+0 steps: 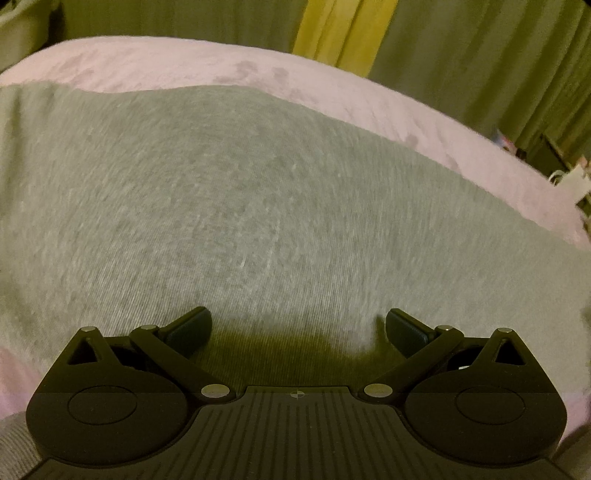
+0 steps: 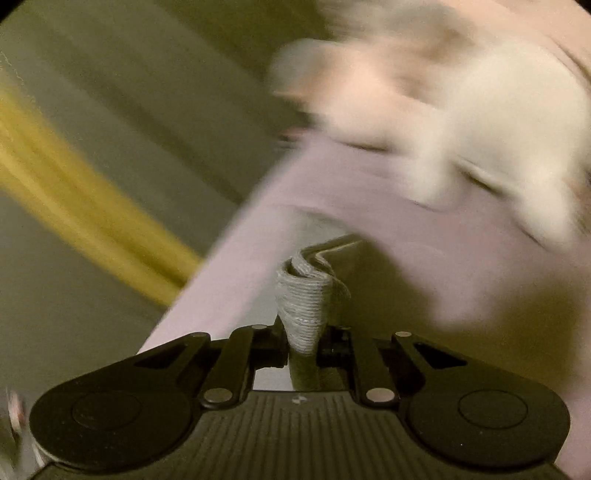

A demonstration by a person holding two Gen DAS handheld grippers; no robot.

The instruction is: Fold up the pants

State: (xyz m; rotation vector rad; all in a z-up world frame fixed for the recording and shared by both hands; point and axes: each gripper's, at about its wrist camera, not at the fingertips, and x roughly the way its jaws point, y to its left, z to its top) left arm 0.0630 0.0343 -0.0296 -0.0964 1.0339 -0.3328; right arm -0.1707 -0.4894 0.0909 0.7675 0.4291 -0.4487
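The grey knit pants [image 1: 236, 206] lie spread flat over a pink blanket [image 1: 147, 62] and fill most of the left wrist view. My left gripper [image 1: 297, 325] is open, its jaws wide apart, low over the grey cloth and holding nothing. In the right wrist view my right gripper [image 2: 303, 343] is shut on a bunched ribbed edge of the pants [image 2: 303, 302], which stands up in a twisted cone between the fingers. That view is blurred by motion.
The pink blanket [image 2: 332, 206] covers the surface under the right gripper. A pale cream soft heap [image 2: 480, 122] lies on it at upper right. Grey-green curtains [image 1: 480, 55] with a yellow strip [image 1: 343, 29] hang behind. Small clutter [image 1: 569, 177] sits at the right edge.
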